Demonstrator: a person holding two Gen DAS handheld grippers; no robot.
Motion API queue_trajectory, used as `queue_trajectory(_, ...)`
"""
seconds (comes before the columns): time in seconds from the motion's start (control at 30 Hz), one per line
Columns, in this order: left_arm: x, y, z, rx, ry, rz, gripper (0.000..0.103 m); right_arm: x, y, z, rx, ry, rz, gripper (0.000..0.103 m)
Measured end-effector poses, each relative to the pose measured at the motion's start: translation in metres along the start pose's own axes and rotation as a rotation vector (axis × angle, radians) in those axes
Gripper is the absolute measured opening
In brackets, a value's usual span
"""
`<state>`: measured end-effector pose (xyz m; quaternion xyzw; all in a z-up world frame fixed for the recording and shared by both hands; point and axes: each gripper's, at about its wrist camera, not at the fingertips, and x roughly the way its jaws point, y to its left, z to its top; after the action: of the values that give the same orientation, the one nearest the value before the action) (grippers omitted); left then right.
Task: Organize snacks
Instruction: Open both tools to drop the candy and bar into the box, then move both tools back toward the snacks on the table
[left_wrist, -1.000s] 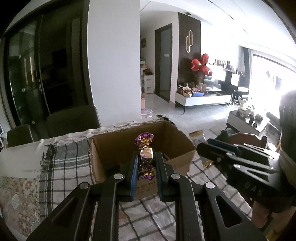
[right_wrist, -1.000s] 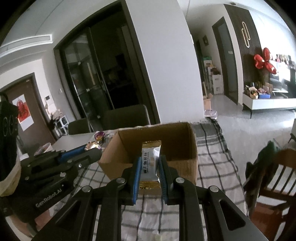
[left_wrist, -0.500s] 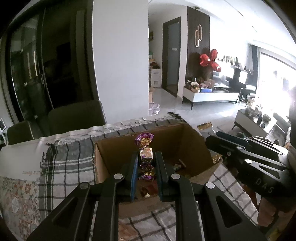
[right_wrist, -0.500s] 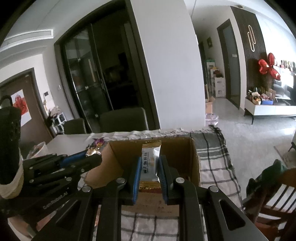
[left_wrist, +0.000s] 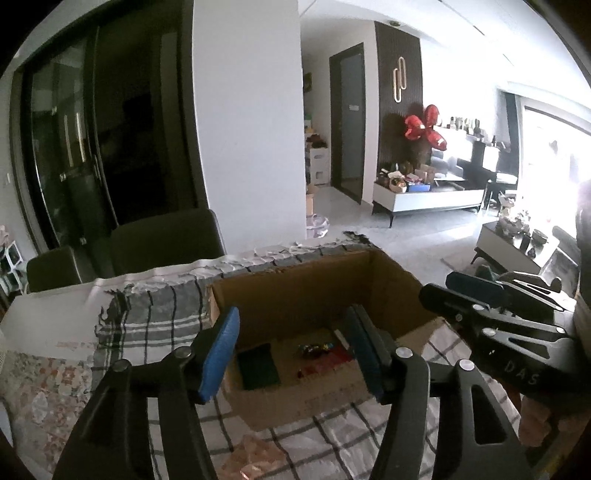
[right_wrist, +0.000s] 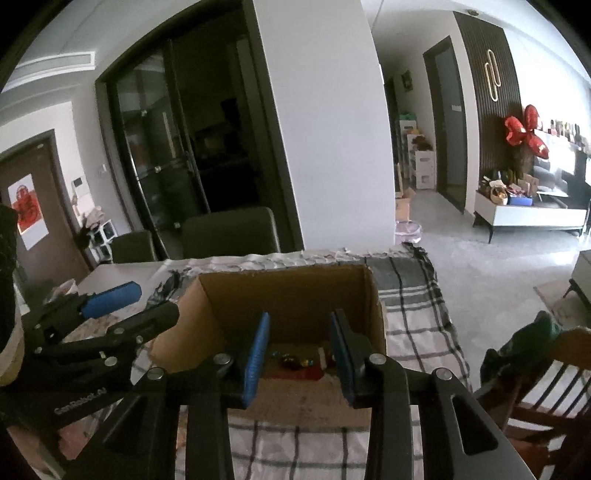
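Observation:
An open cardboard box (left_wrist: 314, 291) stands on the checked tablecloth; it also shows in the right wrist view (right_wrist: 295, 295). My left gripper (left_wrist: 291, 328) is open and empty just above the box's near side. My right gripper (right_wrist: 299, 332) is open and empty over the box too. Inside lie foil-wrapped candies (left_wrist: 314, 349), a dark green packet (left_wrist: 256, 365) and red wrappers (left_wrist: 332, 360). The candies show in the right wrist view (right_wrist: 293, 360) between the fingers.
The checked tablecloth (right_wrist: 410, 314) covers the table. A pinkish wrapper (left_wrist: 255, 458) lies on the cloth in front of the box. Dark chairs (left_wrist: 162, 236) stand behind the table. A wooden chair (right_wrist: 546, 376) with green cloth stands at the right.
Both grippers have moved up to the box and opened. The purple-gold candy has left the left gripper and the white snack packet has left the right one.

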<state>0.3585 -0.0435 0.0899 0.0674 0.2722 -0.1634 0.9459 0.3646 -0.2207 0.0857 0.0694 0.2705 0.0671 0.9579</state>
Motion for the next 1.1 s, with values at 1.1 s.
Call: queue_trajectory(1.1,-0.100,-0.007,-0.107,0.184,0.017,-0.054,0.067,-0.072,0.064,-0.114,-0.003,0.142,-0.007,0.045)
